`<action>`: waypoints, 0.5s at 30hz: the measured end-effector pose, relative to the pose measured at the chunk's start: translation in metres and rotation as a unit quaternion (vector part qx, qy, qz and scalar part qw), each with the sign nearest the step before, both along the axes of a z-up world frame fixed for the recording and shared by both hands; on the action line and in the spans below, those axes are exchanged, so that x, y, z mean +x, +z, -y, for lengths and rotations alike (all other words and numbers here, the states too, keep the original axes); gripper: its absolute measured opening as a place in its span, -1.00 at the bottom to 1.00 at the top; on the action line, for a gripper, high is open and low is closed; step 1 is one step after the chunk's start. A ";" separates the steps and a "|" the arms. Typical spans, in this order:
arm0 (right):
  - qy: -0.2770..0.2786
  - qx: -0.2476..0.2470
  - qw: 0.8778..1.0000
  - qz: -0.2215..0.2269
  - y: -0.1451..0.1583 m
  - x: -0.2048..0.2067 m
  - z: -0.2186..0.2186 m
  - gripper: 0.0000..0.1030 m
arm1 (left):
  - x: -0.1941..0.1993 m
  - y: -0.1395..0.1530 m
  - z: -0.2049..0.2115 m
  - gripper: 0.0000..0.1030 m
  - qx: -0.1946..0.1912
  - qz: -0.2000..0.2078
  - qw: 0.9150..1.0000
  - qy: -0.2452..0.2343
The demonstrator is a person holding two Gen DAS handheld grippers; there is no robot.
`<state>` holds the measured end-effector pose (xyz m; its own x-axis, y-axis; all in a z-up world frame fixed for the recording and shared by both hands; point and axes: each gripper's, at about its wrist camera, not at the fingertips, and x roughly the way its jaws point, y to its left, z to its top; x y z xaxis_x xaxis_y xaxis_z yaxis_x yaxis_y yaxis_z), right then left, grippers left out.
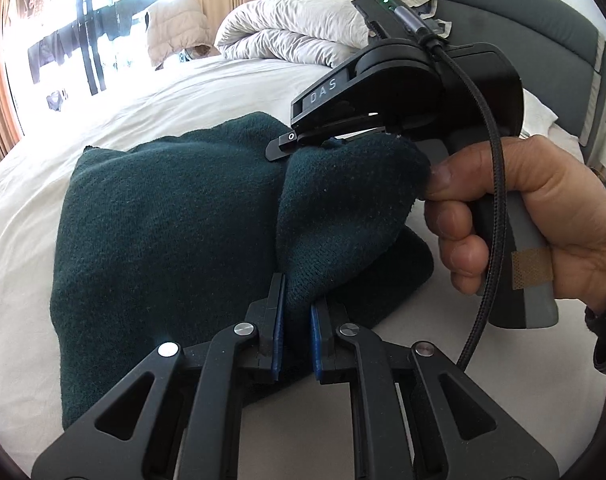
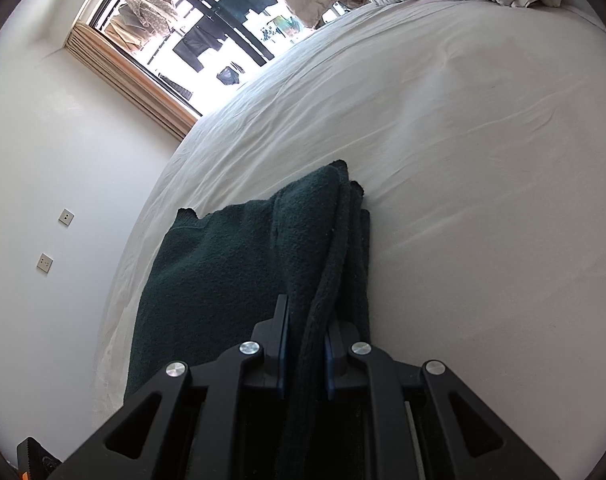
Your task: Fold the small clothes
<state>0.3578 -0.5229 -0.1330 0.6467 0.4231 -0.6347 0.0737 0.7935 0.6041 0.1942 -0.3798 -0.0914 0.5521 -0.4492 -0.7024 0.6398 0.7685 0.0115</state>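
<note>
A dark green knitted garment (image 1: 163, 220) lies partly folded on the white bed sheet (image 1: 183, 96). My left gripper (image 1: 297, 308) is shut on a raised fold of the garment at its near edge. My right gripper (image 1: 303, 144), held by a hand, shows in the left wrist view, clamped on the same lifted flap further back. In the right wrist view the right gripper (image 2: 307, 336) is shut on the bunched edge of the garment (image 2: 231, 256), which stretches ahead over the sheet (image 2: 463, 160).
A rumpled white duvet (image 1: 295, 36) with purple and yellow pillows lies at the head of the bed, against a grey headboard (image 1: 543, 32). A window with curtains (image 2: 175, 40) is on the far side. A white wall (image 2: 43, 160) runs beside the bed.
</note>
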 end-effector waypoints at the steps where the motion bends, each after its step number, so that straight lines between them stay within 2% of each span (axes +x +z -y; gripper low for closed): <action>1: -0.002 0.006 1.000 -0.003 -0.002 0.000 0.002 -0.71 | 0.001 0.002 0.002 -0.80 -0.001 -0.001 1.000 -0.003; 3: -0.005 0.022 1.000 -0.002 -0.004 -0.004 0.004 -0.70 | -0.004 0.004 0.001 -0.79 0.001 -0.008 1.000 -0.010; 6: -0.012 0.033 0.999 -0.004 -0.001 -0.013 0.008 -0.58 | -0.013 0.010 -0.015 -0.78 0.000 -0.018 1.000 -0.018; 7: -0.018 0.023 1.000 -0.005 0.004 -0.018 0.010 -0.46 | -0.018 0.013 -0.022 -0.78 -0.007 -0.021 1.000 -0.022; 8: -0.026 0.002 1.000 -0.004 0.010 -0.023 0.011 -0.24 | -0.022 0.017 -0.029 -0.78 -0.011 -0.020 0.999 -0.026; 10: -0.043 -0.041 0.998 0.003 0.023 -0.037 0.013 0.00 | -0.033 0.023 -0.051 -0.78 -0.021 -0.017 0.999 -0.026; 13: -0.037 -0.026 0.998 0.037 0.044 -0.061 0.011 0.00 | -0.031 0.030 -0.076 -0.78 -0.045 -0.027 0.999 -0.006; 15: -0.010 -0.020 0.998 0.058 0.055 -0.072 -0.002 0.00 | -0.023 0.031 -0.088 -0.78 -0.057 -0.032 0.998 0.014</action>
<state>0.2863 -0.5210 -0.0775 0.7248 0.3849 -0.5714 0.0217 0.8162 0.5773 0.1716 -0.2913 -0.0600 0.5220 -0.5133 -0.6812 0.6144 0.7803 -0.1171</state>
